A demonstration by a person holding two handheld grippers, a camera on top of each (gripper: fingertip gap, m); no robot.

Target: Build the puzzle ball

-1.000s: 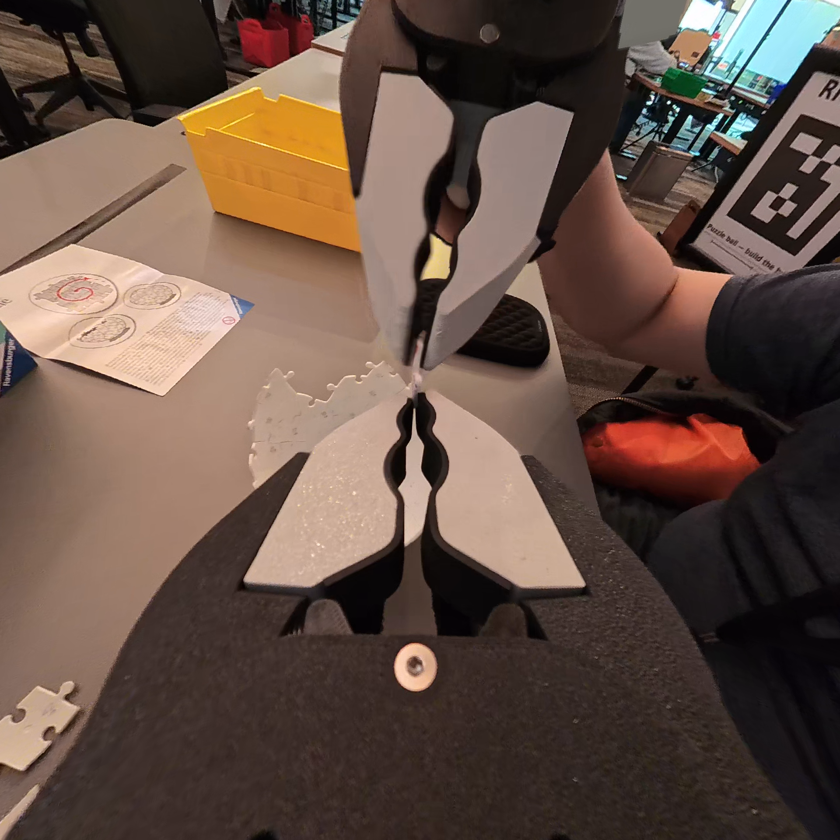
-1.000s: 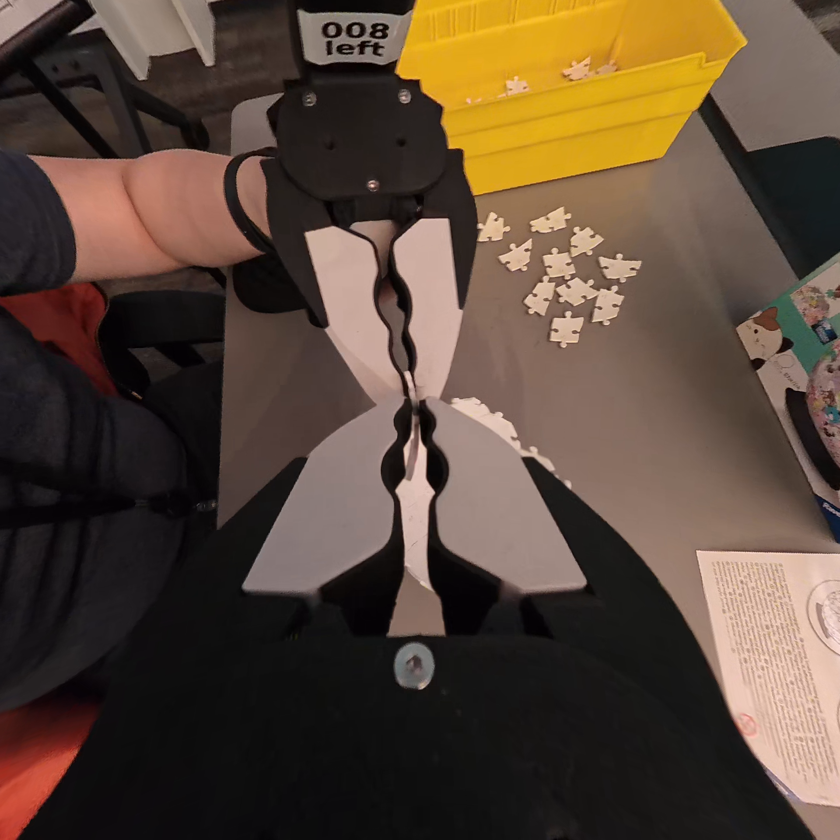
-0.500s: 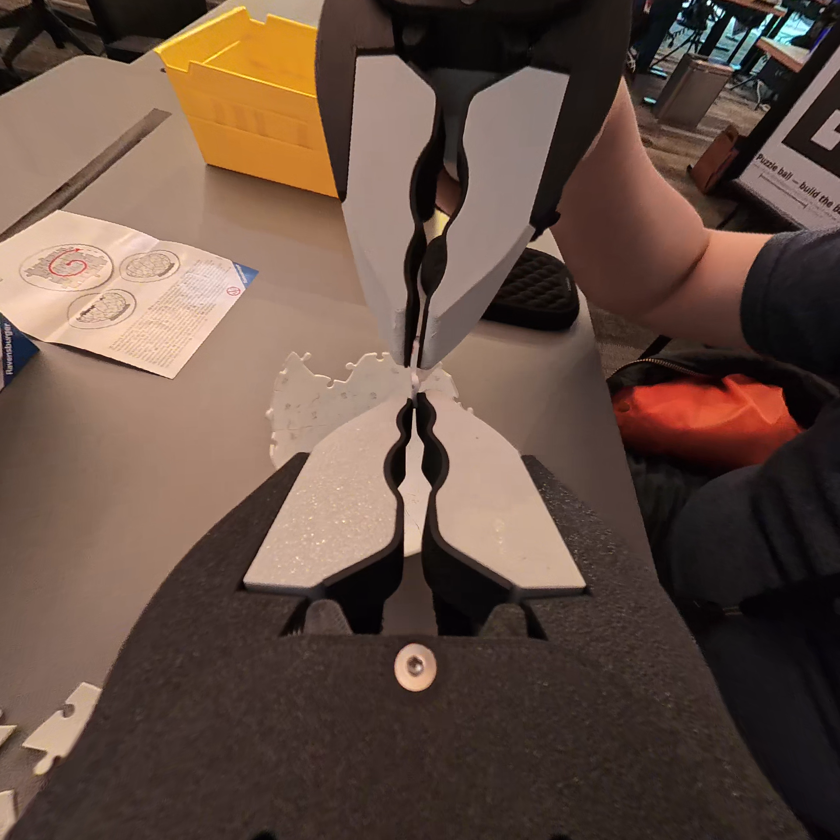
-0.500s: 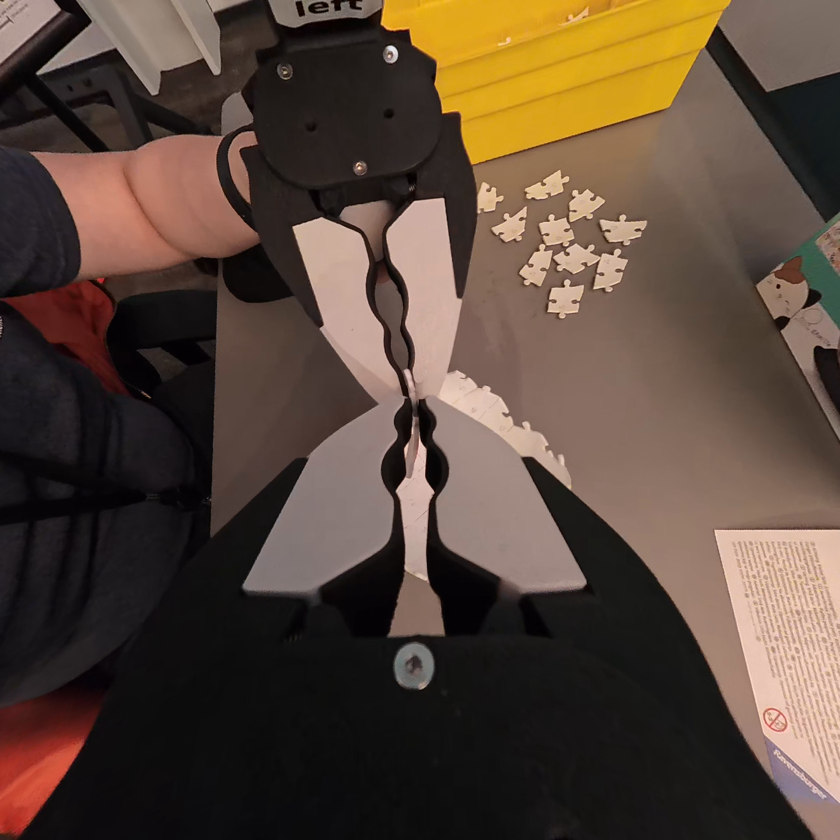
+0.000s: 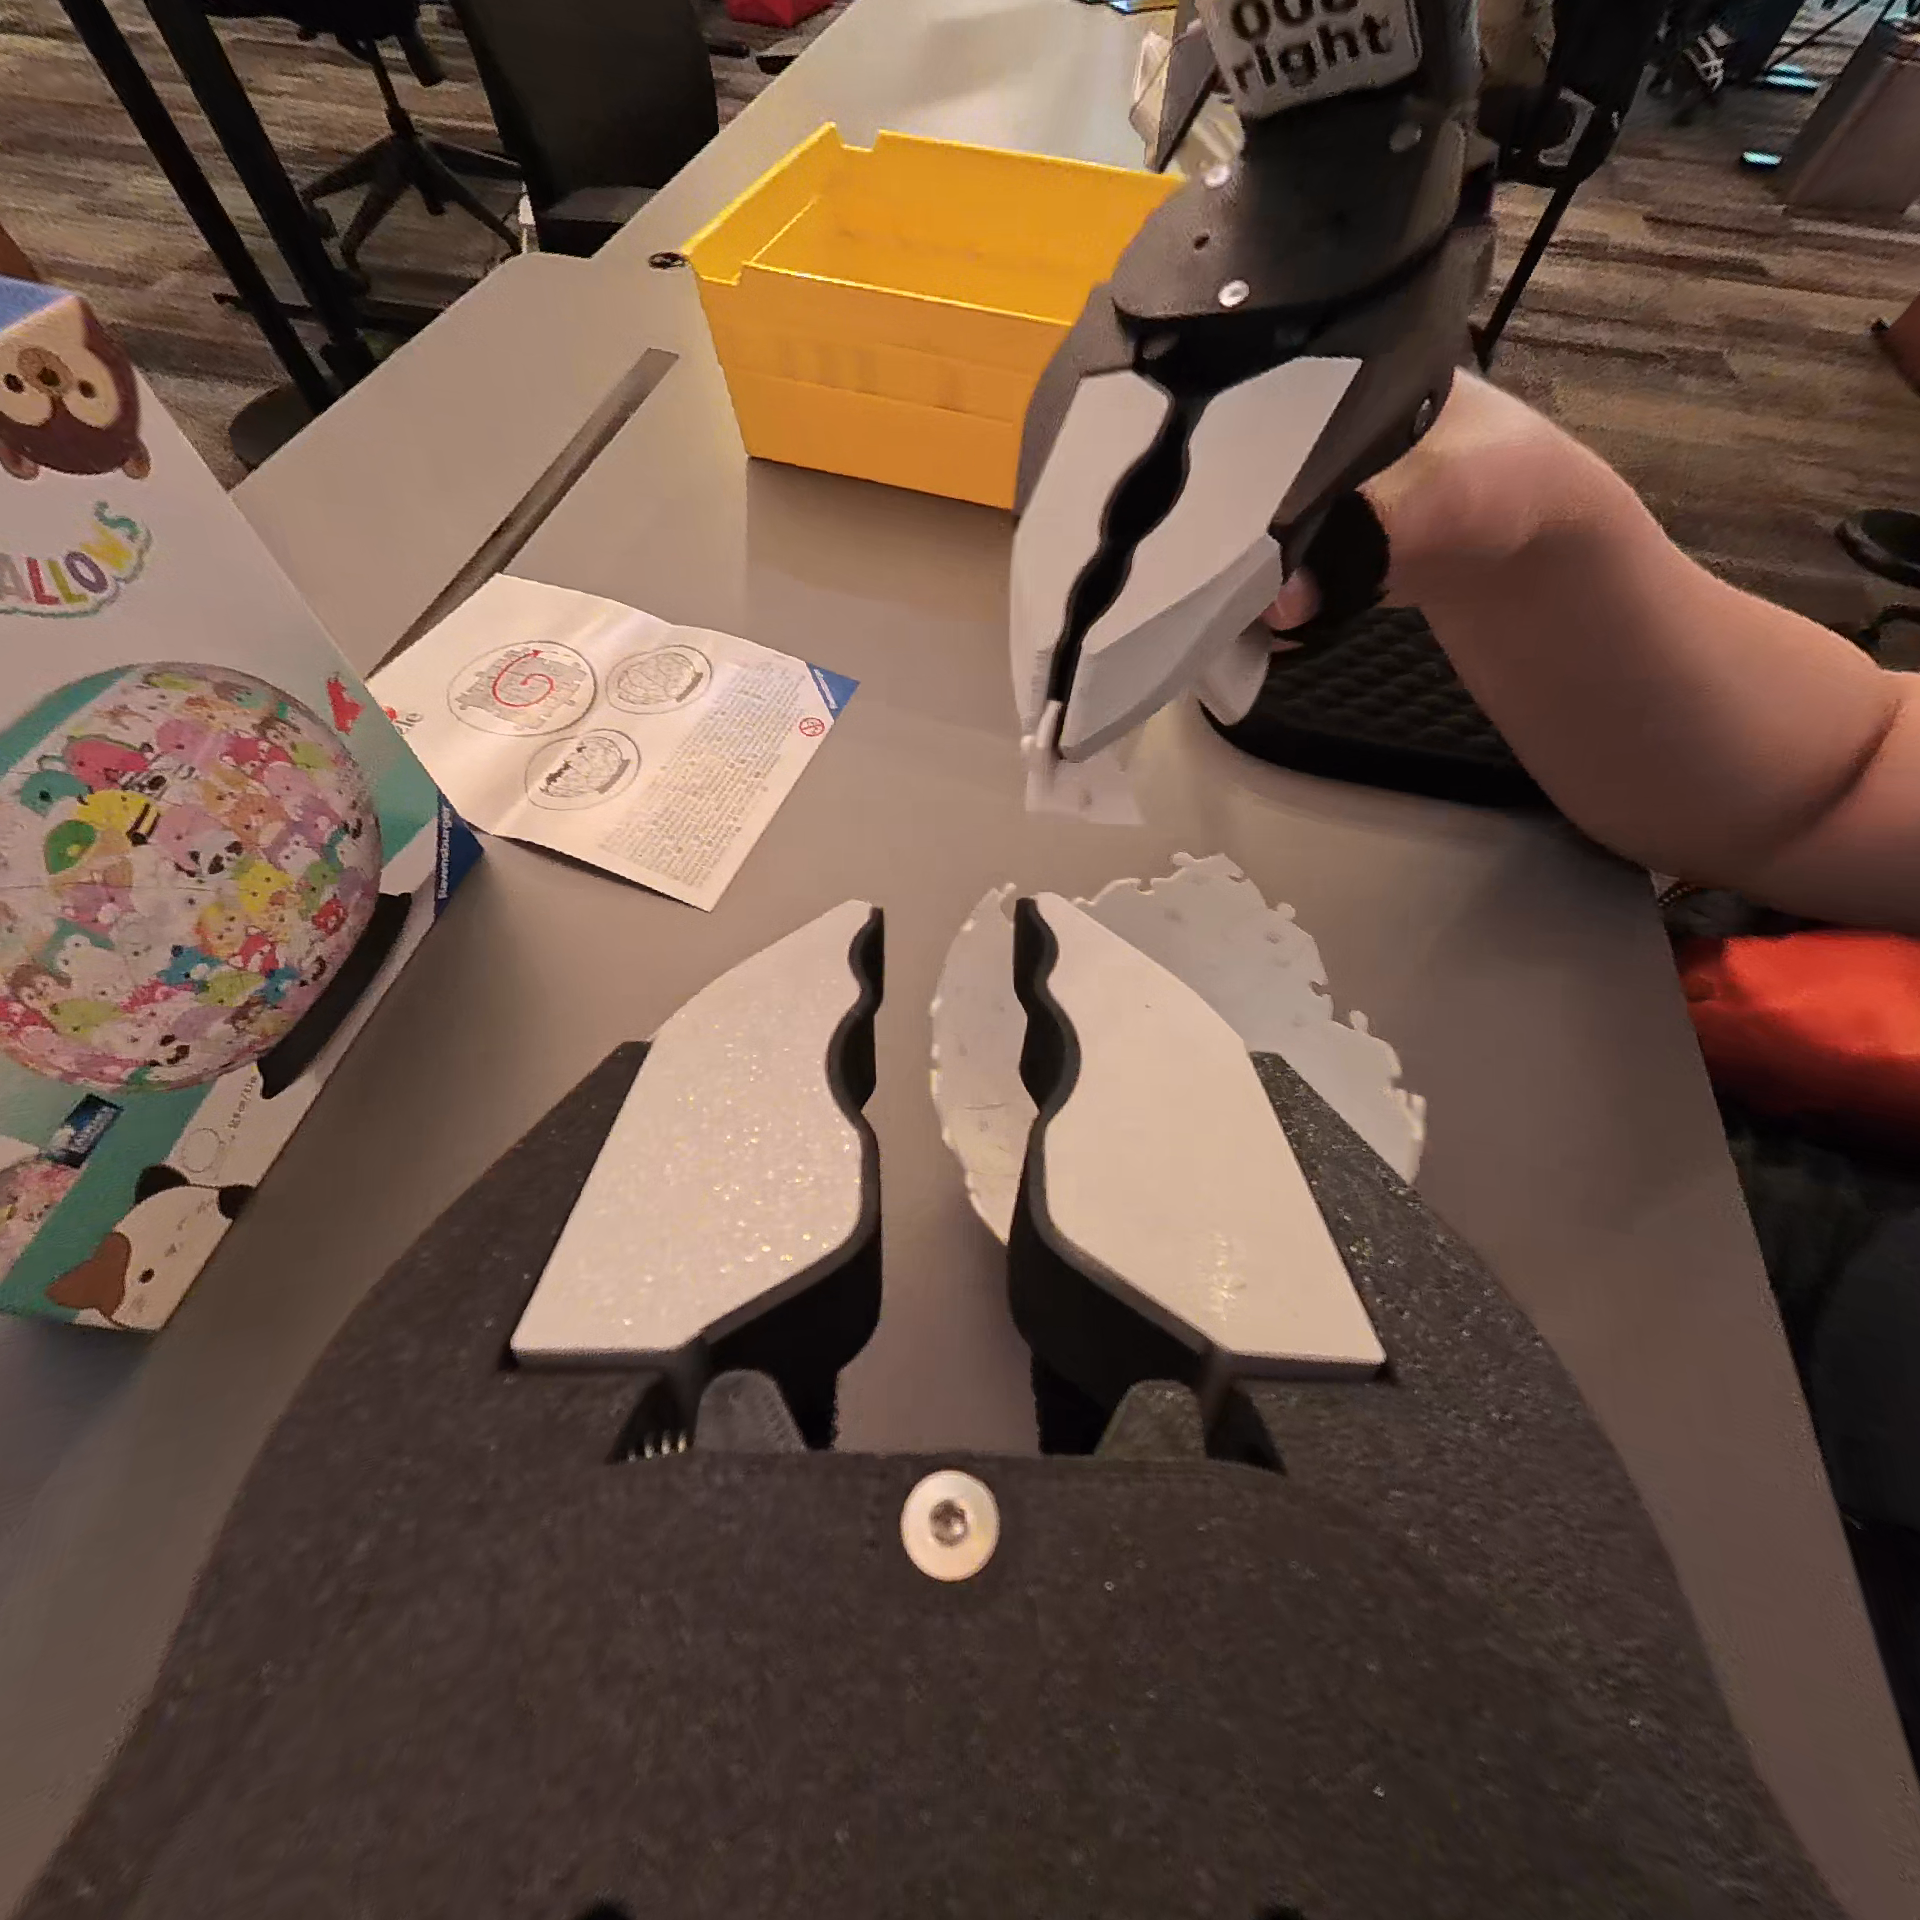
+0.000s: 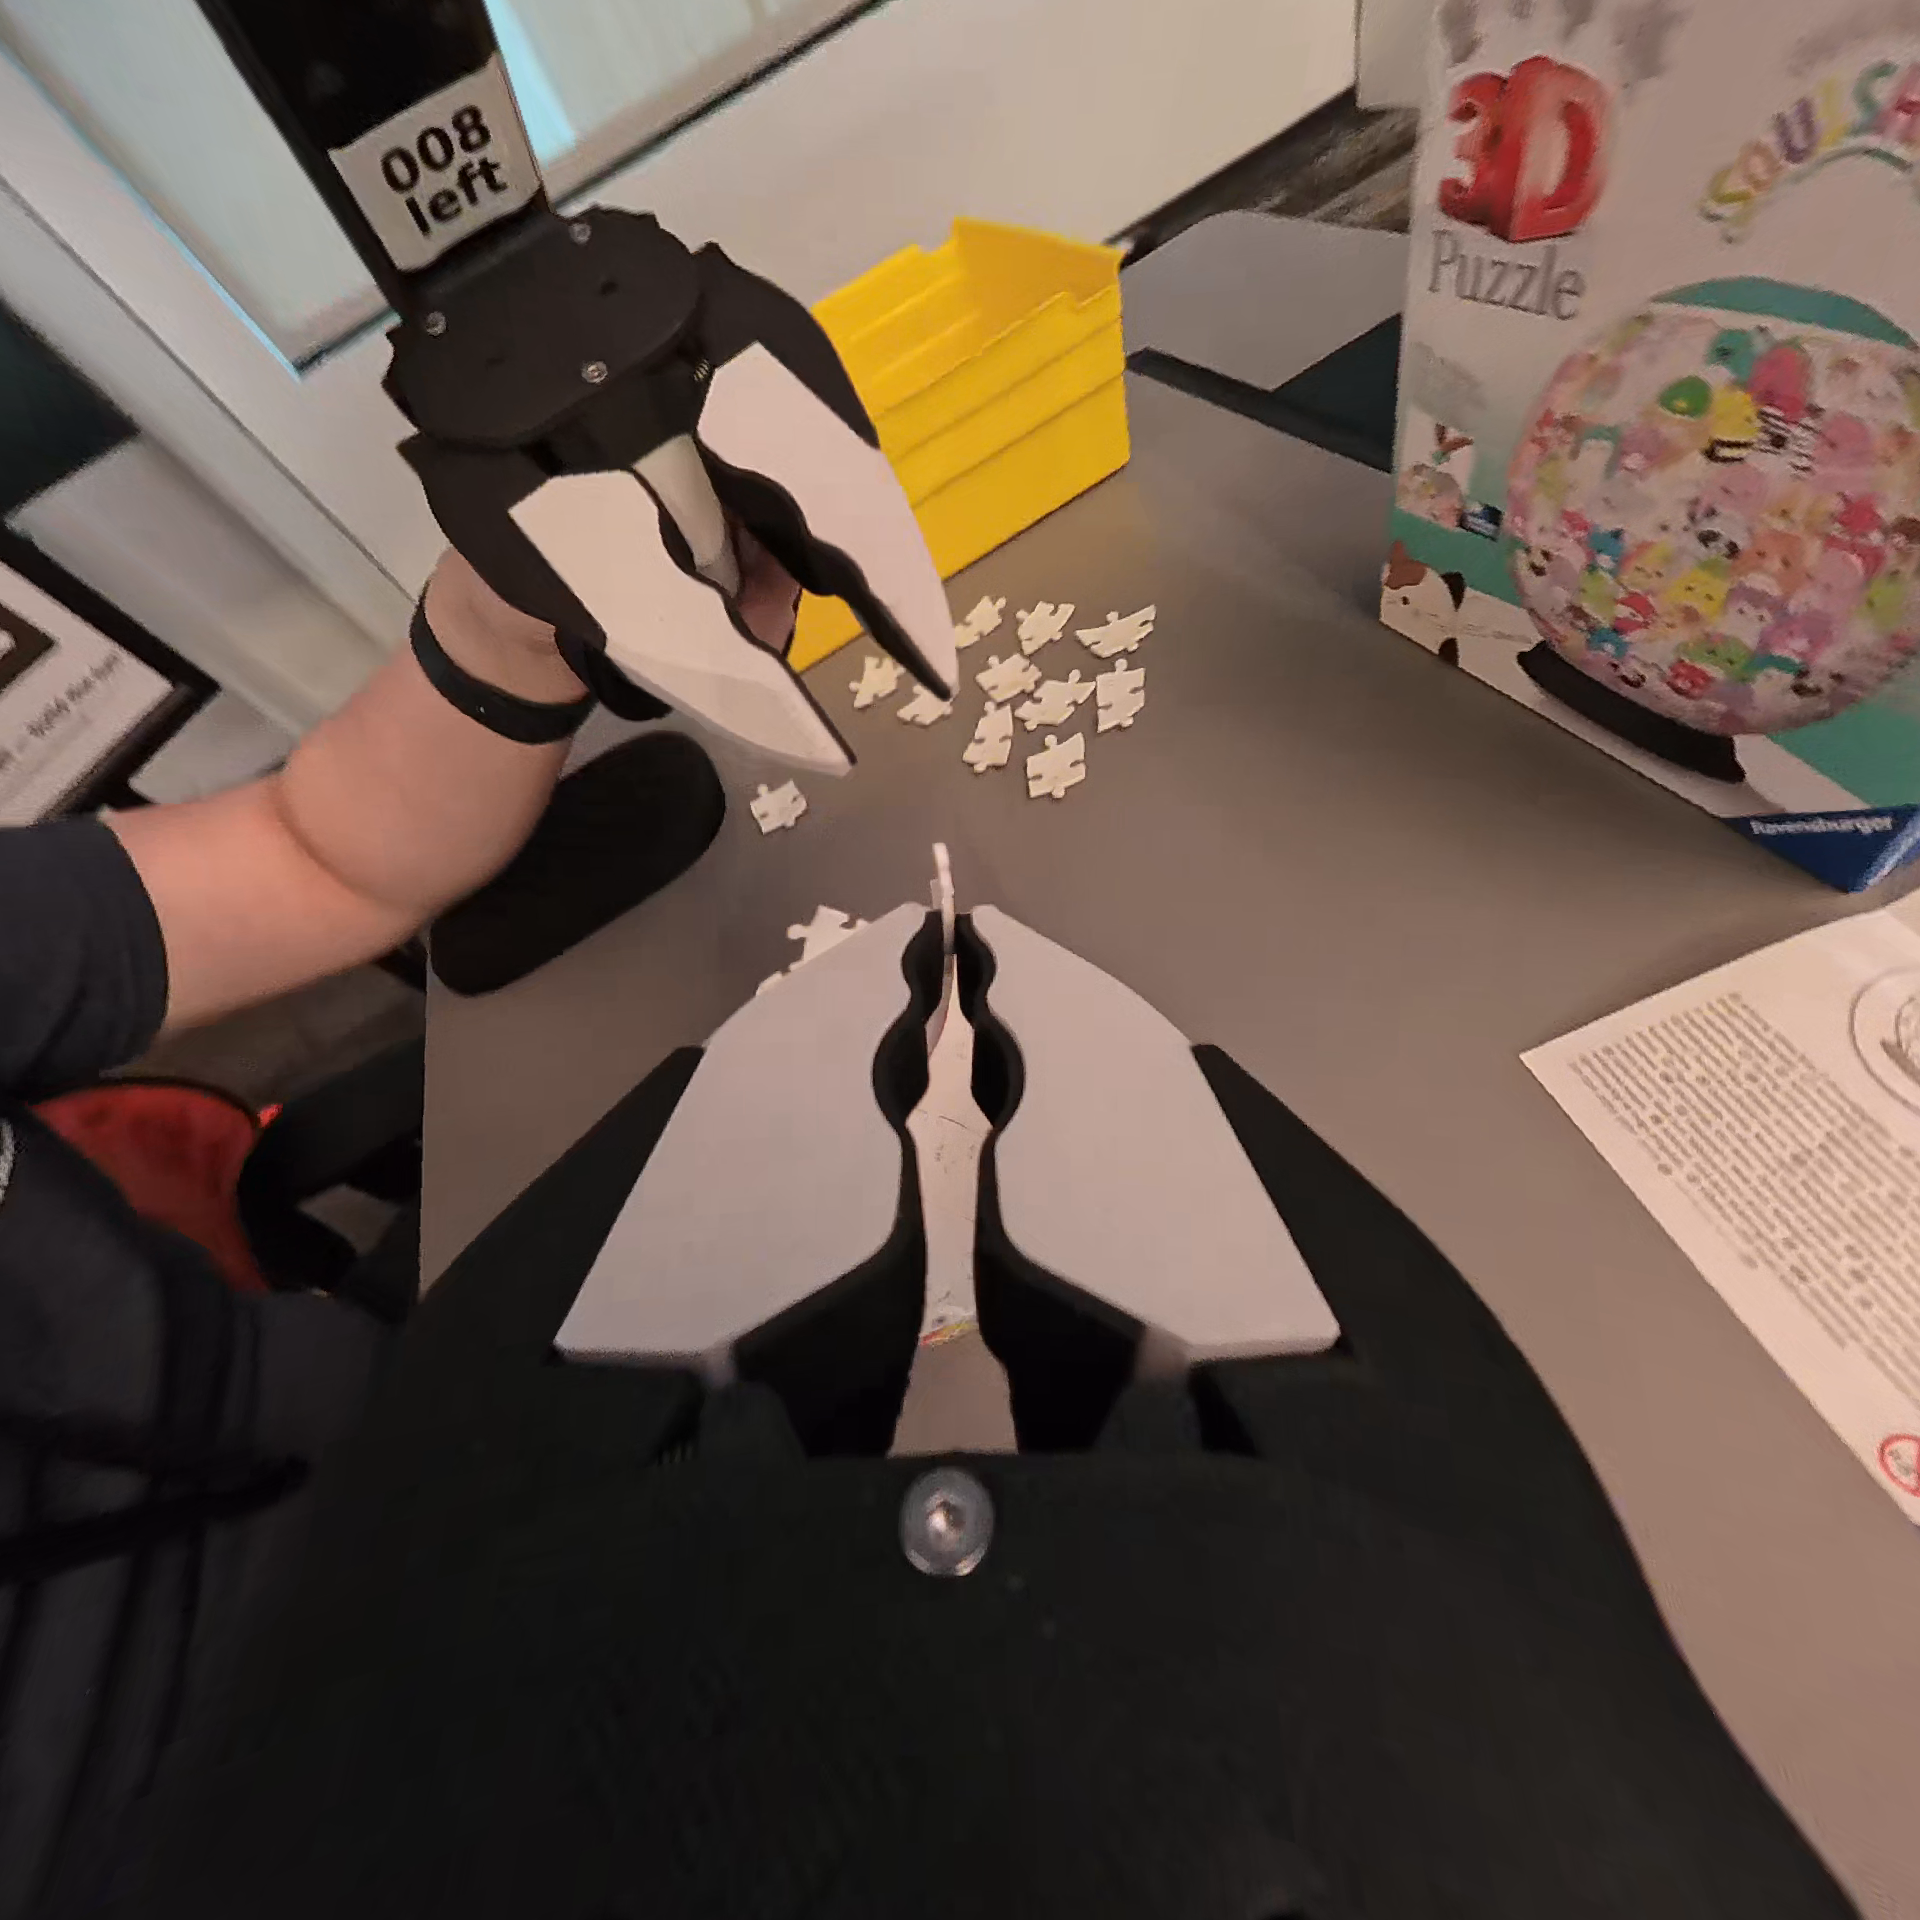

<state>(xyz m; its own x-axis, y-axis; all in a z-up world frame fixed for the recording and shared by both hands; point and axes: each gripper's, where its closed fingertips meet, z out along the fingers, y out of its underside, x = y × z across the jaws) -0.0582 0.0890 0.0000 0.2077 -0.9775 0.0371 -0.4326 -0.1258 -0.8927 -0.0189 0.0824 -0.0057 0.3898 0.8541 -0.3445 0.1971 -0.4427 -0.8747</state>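
Observation:
The curved white assembled puzzle section (image 5: 1226, 966) lies on the grey table (image 5: 831, 831), partly under my left gripper's right finger. My left gripper (image 5: 945, 912) is open and empty just above it; it also shows in the right wrist view (image 6: 894, 725), raised at the upper left. My right gripper (image 6: 948, 914) is shut on a small white puzzle piece (image 6: 942, 878), seen edge-on. In the left wrist view the right gripper (image 5: 1055, 738) hangs tips-down beyond the section with the piece (image 5: 1075, 790) at its tips. An edge of the section (image 6: 821, 930) shows beside my right gripper.
Several loose white pieces (image 6: 1039, 696) lie before a yellow bin (image 6: 997, 416). The puzzle box (image 5: 156, 883) stands at the left, the instruction sheet (image 5: 623, 727) beside it. A black pad (image 5: 1371, 696) lies at the right table edge, an orange bag (image 5: 1808, 1008) beyond it. There is about 5 cm between the tips of the two grippers. The curved white assembled puzzle section (image 5: 1226, 966) lies around 9 cm away from my right fingertips.
The grippers were shut tip to tip over the section. My left gripper has opened and drawn back, leaving the section on the table. My right gripper has moved away, still shut on a piece.

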